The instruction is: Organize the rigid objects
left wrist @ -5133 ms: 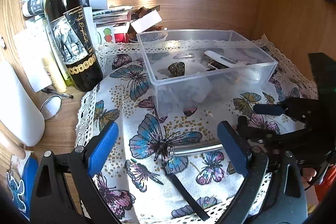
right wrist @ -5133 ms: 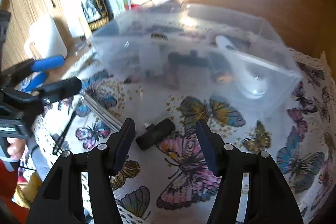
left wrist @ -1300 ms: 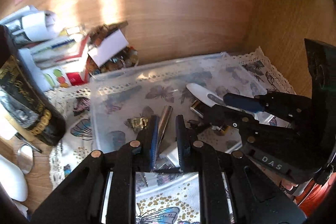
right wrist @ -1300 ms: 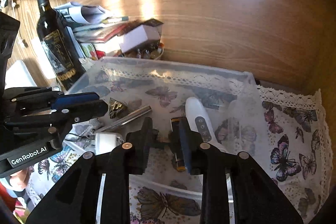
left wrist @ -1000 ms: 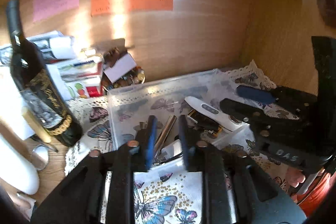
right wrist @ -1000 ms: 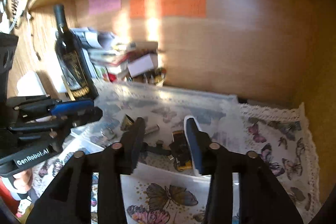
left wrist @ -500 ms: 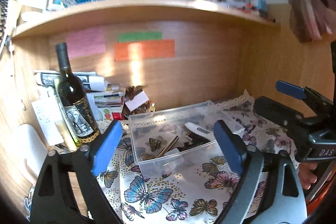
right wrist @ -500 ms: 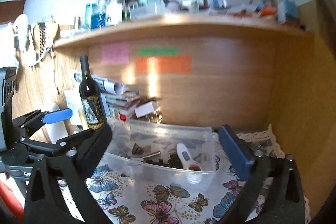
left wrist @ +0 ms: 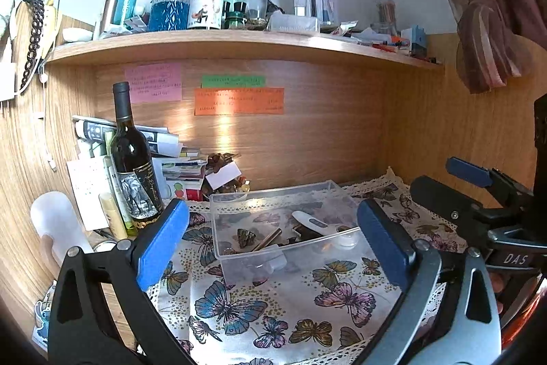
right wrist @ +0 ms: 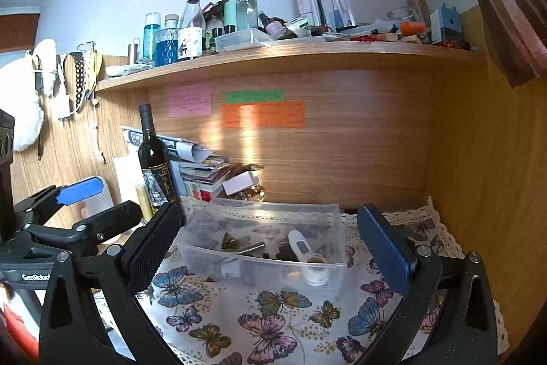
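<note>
A clear plastic box [left wrist: 239,265] stands on the butterfly cloth [left wrist: 273,307] and also shows in the right wrist view [right wrist: 218,255]. It holds a white thermometer [left wrist: 312,222] [right wrist: 298,245], a metal tube [left wrist: 266,239], a small gold piece [left wrist: 245,235] and dark small items. My left gripper [left wrist: 273,245] is open and empty, held back and above the cloth. My right gripper [right wrist: 270,248] is open and empty, likewise back from the box. Each gripper shows at the other view's edge.
A dark wine bottle [left wrist: 135,159] stands left of the box, with stacked papers and books [left wrist: 177,165] behind it. A white mug [left wrist: 58,224] sits far left. A shelf [left wrist: 239,43] with several bottles runs overhead. Wooden walls close the back and right.
Both grippers were shut over the box a second ago; they have opened, released their items into the box, and pulled back and up, widening the view.
</note>
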Motion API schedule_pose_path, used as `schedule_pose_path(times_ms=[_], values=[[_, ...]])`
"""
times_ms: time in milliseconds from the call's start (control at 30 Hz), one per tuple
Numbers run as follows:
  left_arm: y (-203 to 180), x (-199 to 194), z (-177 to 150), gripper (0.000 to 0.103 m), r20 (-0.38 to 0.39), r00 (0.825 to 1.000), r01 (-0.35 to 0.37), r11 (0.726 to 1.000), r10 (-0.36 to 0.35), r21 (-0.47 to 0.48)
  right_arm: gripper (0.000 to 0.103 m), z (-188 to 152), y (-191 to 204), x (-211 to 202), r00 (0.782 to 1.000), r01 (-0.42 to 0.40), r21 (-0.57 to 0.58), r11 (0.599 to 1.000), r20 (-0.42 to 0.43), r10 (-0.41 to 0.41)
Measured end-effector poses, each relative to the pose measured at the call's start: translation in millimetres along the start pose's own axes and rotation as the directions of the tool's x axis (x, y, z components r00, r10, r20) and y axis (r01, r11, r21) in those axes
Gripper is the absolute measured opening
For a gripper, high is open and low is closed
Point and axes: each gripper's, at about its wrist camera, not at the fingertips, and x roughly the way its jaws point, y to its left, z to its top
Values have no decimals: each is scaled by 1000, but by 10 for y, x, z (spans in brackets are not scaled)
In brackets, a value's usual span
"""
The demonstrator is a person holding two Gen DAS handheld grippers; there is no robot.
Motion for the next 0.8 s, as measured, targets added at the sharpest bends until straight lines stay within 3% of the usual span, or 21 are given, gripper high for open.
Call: schedule_pose_path(times_ms=[800], values=[[-24,-99,61,102,43,999,-9,1000,9,-1,103,26,15,-73,1000,0,13,1000,25,0]])
